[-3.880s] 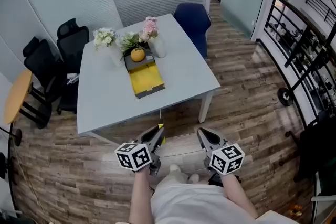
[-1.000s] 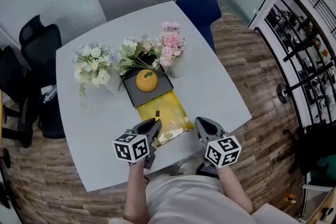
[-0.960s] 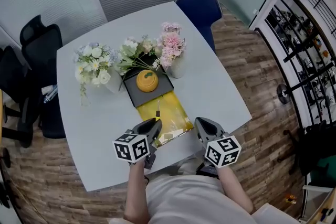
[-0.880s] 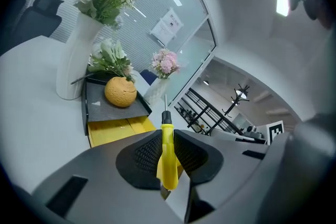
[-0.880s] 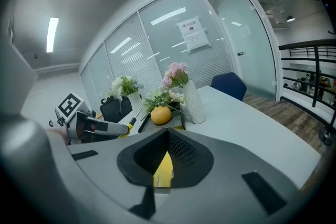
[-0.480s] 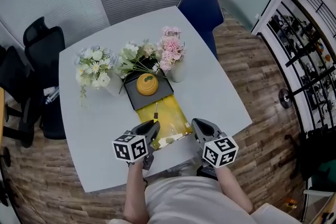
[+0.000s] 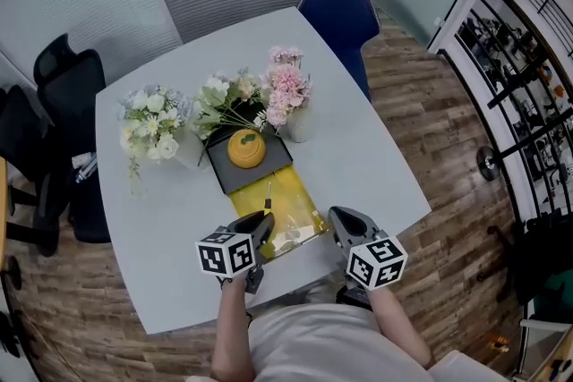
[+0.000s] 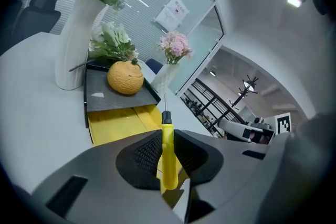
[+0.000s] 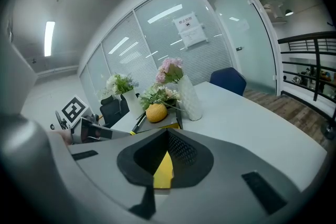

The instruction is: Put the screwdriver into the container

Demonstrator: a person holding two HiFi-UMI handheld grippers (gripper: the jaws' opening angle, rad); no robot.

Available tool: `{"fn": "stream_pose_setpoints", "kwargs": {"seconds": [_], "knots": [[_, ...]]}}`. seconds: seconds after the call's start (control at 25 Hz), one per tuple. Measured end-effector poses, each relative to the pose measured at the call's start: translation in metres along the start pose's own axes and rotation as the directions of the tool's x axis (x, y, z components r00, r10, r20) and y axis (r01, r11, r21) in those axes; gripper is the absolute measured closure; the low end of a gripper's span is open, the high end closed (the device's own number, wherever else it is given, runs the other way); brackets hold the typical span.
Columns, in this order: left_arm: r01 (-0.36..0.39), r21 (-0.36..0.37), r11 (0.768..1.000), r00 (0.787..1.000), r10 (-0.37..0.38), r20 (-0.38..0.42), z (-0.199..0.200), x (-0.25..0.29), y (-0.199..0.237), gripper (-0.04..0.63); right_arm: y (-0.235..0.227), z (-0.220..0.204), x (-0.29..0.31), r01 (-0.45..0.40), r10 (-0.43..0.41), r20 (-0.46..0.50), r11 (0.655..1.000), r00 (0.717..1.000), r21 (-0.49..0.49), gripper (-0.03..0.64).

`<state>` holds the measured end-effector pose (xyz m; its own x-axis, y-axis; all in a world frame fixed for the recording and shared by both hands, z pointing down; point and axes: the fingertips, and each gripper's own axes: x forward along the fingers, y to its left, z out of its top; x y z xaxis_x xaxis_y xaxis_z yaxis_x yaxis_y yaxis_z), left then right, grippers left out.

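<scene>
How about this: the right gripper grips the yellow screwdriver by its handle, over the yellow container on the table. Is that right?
No, the gripper is wrong. The left gripper grips the yellow screwdriver by its handle, over the yellow container on the table. The left gripper view shows its jaws shut on the handle; the right gripper holds nothing.

Open yellow container (image 7: 279, 208) lies clear from above near the tabletop (image 7: 372, 161) edge, with bare tabletop on both sides, while a dark tray (image 7: 261, 174) carrying an orange round object (image 7: 246, 149), backed by flower vases (image 7: 298, 125), closes its far end.
</scene>
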<state>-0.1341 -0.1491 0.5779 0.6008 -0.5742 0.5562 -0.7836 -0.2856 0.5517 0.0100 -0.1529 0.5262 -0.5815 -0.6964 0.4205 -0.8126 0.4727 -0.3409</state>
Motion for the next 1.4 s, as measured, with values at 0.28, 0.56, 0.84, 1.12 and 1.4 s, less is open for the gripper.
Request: {"fn": "stream_pose_setpoints", "kwargs": {"seconds": [0.28,0.56,0.84,1.12,1.4], "knots": [[-0.015,-0.016,1.0,0.998,0.013,-0.062,-0.009,0.016,0.008,0.526,-0.01,-0.005,0.005,0.007,-0.007,-0.017,1.0,1.0,0.015,0.601],[-0.026,-0.02,0.999,0.989,0.023,-0.146,-0.022,0.035,0.016,0.526,-0.017,-0.011,0.015,0.006,-0.004,-0.039,0.999,0.999,0.033,0.601],[-0.042,0.006,0.999,0.974,0.042,-0.224,-0.027,0.049,0.022,0.526,-0.026,-0.012,0.025,0.009,-0.006,-0.061,0.999,0.998,0.043,0.601],[-0.074,0.1,0.992,0.936,0.103,-0.336,-0.028,0.063,0.029,0.526,-0.033,-0.011,0.04,0.007,-0.003,-0.079,0.999,0.997,0.048,0.601],[-0.071,0.15,0.986,0.906,0.127,-0.404,-0.028,0.08,0.032,0.526,-0.044,-0.013,0.045,0.021,-0.016,-0.098,0.998,0.995,0.051,0.601]]}}
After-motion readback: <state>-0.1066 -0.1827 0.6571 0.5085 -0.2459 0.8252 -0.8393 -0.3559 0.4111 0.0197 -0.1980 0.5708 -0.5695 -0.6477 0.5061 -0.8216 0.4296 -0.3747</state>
